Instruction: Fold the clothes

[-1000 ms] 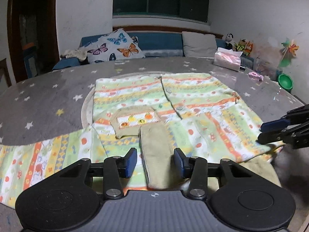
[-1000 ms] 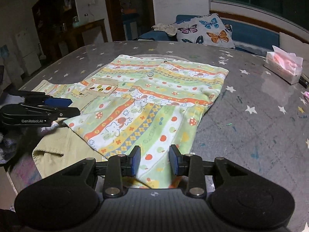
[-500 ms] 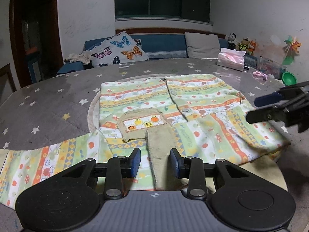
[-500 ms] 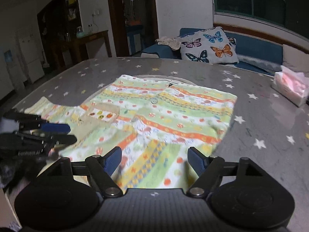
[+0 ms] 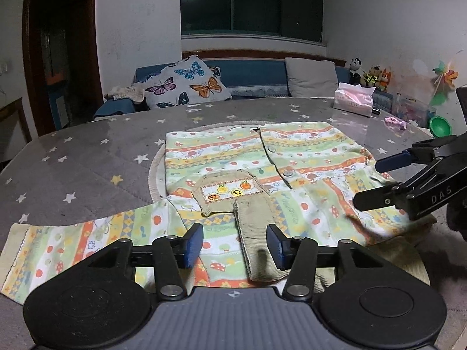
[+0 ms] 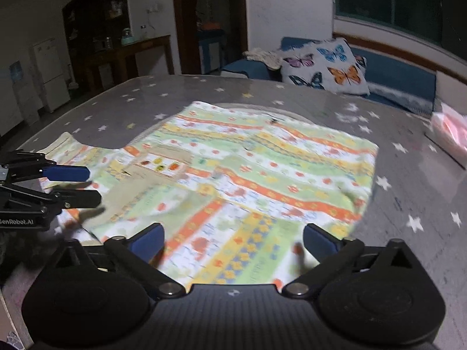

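Grey star-printed counter (image 5: pixel 87 169) carries everything; places below are given relative to the garment.

Garment: green, orange and yellow striped child's cardigan (image 5: pixel 306 157) with a buttoned front, spread flat at mid-counter over a pale round mat (image 5: pixel 153 172). One sleeve (image 5: pixel 76 242) lies stretched out to its left side. The other sleeve is folded across the front, its beige ribbed cuff (image 5: pixel 256 233) pointing at the near hem. Beige pocket with fruit embroidery (image 5: pixel 227 189) sits just beyond that cuff.

Pink tissue pack (image 5: pixel 354 100): well beyond the cardigan's far right corner, near the counter edge.

Left hand-held gripper (image 5: pixel 235 245): at the near hem, jaws opening, the cuff between the blue pads but not pressed.

Right hand-held gripper (image 6: pixel 233 242): over the cardigan's right near corner, jaws opening and spread wide, nothing gripped; fabric lies beneath. That view is motion-blurred.
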### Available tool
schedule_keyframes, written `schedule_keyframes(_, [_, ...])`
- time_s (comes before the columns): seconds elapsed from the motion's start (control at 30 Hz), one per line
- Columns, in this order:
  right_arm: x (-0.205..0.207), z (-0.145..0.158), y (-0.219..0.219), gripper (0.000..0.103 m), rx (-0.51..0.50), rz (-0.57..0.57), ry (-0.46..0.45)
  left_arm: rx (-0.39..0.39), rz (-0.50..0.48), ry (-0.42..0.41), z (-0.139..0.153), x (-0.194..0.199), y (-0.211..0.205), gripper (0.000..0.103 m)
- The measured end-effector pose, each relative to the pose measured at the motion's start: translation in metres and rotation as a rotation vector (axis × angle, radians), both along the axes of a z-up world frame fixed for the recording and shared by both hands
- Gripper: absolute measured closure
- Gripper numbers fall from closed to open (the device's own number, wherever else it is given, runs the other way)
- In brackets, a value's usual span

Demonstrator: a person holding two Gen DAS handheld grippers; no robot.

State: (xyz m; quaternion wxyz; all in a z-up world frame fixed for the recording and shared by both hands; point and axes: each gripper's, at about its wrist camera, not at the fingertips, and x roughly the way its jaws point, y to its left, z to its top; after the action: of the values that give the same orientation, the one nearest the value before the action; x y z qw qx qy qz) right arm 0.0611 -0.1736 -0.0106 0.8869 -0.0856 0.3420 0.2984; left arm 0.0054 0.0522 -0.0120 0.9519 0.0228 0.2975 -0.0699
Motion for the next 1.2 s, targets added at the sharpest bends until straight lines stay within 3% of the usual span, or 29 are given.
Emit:
schedule_keyframes(0.33, [-0.001, -0.019, 0.035, 0.0, -0.049, -0.021, -0.012, -0.031, 0.192, 0.002, -0.001, -0.012, 0.049, 0.047])
schedule_keyframes(0.57, [-0.013, -0.009, 0.036, 0.0, -0.031, 0.002, -0.042, -0.029, 0.374, -0.007, -0.002, -0.022, 0.098, 0.041])
schedule_keyframes(0.7, [-0.019, -0.018, 0.038, 0.0, -0.047, 0.049, -0.017, -0.043, 0.476, -0.001, -0.006, -0.028, 0.124, 0.038])
schedule_keyframes(0.8, [-0.018, -0.022, 0.033, 0.0, -0.006, 0.047, -0.014, -0.056, 0.548, 0.003, -0.009, -0.032, 0.139, 0.038])
schedule_keyframes(1.2, [-0.02, -0.025, 0.029, 0.0, 0.021, 0.051, -0.032, -0.104, 0.737, 0.011, -0.017, -0.034, 0.179, 0.037])
